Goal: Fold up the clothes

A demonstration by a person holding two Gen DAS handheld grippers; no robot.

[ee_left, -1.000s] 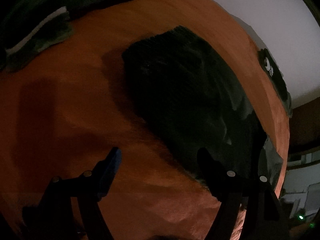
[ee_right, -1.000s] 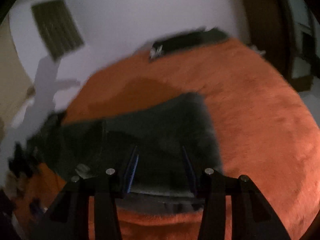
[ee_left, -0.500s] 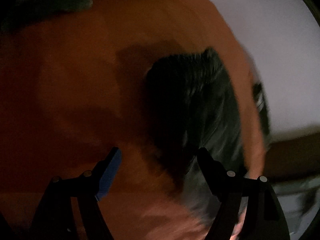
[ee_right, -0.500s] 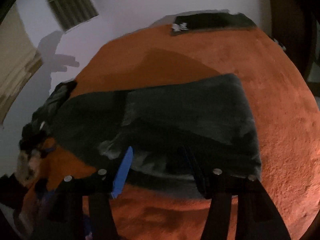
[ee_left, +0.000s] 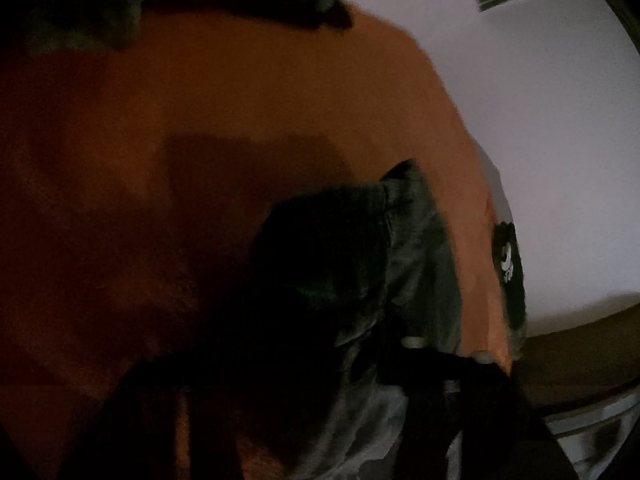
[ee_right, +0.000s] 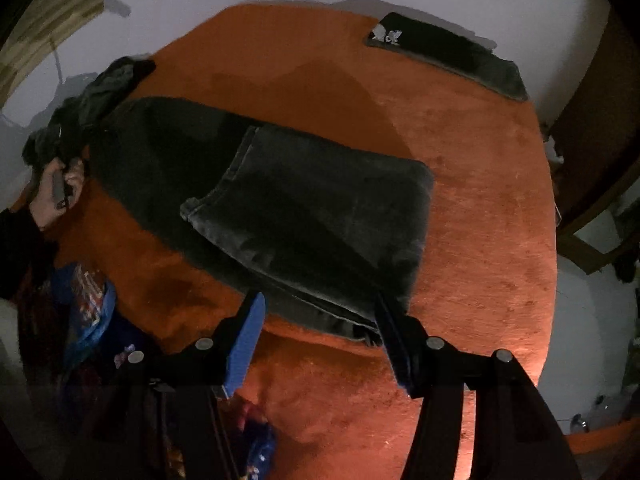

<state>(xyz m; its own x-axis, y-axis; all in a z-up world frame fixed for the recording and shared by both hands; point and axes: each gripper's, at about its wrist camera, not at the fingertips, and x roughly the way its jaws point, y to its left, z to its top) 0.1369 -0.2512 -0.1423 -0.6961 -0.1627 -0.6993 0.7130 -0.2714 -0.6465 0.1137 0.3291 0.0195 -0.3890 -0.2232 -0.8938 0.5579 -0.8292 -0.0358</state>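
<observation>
Dark folded jeans (ee_right: 312,216) lie on orange blanket (ee_right: 480,200); right hand-held gripper (ee_right: 320,332) gapes wide, left's state unclear.

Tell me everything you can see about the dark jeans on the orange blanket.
The jeans are dark grey, faded denim with stitched seams and a hemmed end. They lie flat on the orange blanket, folded over so one layer rests across the other, the hem near the middle. Their far end reaches a heap of dark clothes. The right gripper is open just above their near edge. The left wrist view shows them close up but dim and blurred.
</observation>
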